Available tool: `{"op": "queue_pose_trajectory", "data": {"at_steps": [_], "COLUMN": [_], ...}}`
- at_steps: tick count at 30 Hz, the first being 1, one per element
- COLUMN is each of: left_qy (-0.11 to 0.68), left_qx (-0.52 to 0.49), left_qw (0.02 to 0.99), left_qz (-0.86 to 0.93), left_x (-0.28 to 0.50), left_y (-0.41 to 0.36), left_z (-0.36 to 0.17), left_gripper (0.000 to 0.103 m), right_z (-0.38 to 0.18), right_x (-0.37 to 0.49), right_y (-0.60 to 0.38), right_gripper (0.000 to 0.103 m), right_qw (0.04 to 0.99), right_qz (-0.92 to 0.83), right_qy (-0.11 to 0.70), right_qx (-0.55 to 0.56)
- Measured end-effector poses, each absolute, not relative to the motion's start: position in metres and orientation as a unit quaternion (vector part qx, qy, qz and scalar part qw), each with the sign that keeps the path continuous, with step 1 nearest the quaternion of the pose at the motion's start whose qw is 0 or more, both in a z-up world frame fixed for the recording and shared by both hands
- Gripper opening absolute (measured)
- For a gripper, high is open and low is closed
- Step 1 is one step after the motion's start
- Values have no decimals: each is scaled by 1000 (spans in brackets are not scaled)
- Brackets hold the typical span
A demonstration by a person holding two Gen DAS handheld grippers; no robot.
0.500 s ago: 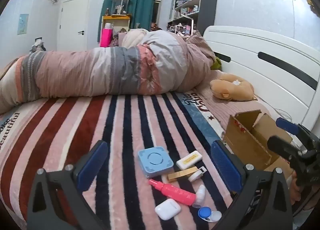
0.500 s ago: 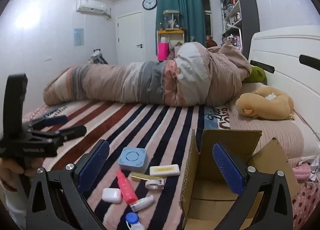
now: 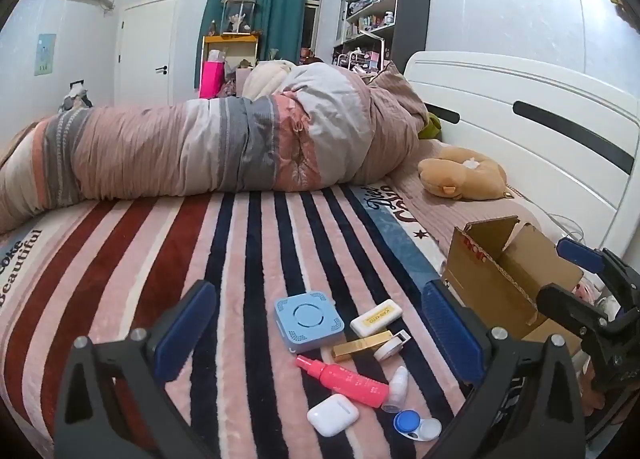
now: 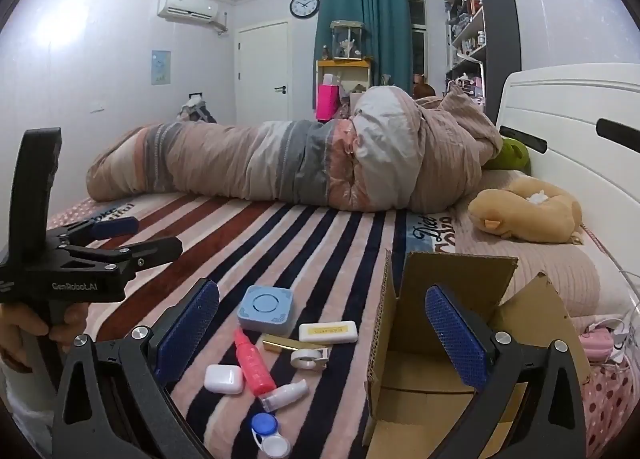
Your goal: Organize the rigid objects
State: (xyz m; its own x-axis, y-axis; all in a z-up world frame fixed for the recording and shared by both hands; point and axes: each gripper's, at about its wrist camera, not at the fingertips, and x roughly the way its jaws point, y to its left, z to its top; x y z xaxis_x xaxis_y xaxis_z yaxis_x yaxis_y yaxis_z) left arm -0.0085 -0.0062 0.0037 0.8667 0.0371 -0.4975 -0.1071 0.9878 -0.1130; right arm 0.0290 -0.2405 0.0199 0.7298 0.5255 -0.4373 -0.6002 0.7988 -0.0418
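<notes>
Several small objects lie on the striped blanket: a blue square case (image 3: 308,321) (image 4: 265,309), a white bar with a yellow label (image 3: 376,317) (image 4: 328,331), a gold tube (image 3: 362,345), a tape roll (image 4: 307,357), a pink spray bottle (image 3: 346,379) (image 4: 253,365), a white earbud case (image 3: 333,414) (image 4: 224,378), a small white bottle (image 4: 283,393) and a blue-and-white lens case (image 3: 416,425) (image 4: 268,435). An open cardboard box (image 3: 496,283) (image 4: 432,343) stands to their right. My left gripper (image 3: 316,333) is open above the pile. My right gripper (image 4: 322,333) is open over the box's left edge.
A rolled quilt (image 3: 224,151) lies across the far side of the bed. A tan plush toy (image 3: 464,179) rests by the white headboard (image 3: 520,131). The other gripper shows at each view's edge, the right one (image 3: 580,287) and the left one (image 4: 120,239).
Both grippers have held almost still, with only a slight drift; the objects and box have not moved.
</notes>
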Motion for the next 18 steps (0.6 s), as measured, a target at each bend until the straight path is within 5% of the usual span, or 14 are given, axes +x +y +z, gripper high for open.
{"op": "queue_pose_trajectory", "data": {"at_steps": [18], "left_qy": [258], "left_qx": [-58], "left_qw": [964], "left_qz": [28], "left_x": [-11], "left_y": [-15], "left_z": [4], "left_gripper": [102], "right_z": [10], "right_x": [27], "right_y": [-243], "right_gripper": [103], "right_qw": [927], "right_qz": [295], "right_qy": [216], "right_qx": [-86]}}
